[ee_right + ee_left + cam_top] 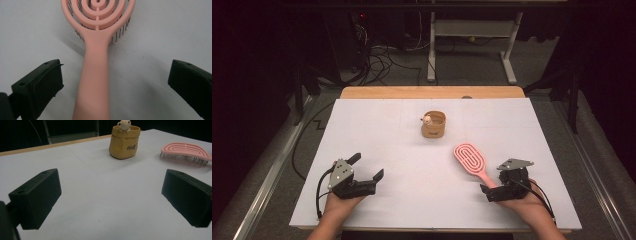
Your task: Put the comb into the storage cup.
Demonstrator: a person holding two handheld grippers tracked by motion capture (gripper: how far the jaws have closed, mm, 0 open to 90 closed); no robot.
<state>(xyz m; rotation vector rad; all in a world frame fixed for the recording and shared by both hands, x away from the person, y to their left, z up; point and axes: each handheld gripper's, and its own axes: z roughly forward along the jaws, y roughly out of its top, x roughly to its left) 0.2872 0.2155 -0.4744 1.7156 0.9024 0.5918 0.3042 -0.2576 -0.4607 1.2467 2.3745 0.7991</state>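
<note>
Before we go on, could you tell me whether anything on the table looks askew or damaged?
Nothing stands out. The pink hairbrush lies bristles down, its handle between the open jaws of the right hand-held gripper; the yellow pouch stands upright.

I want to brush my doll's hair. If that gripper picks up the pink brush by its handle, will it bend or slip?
The pink plastic hairbrush with open loops looks moulded and stiff, so it probably won't flop. Its smooth handle might slip a little between the right gripper and its open jaws. The open head probably keeps it light.
</note>
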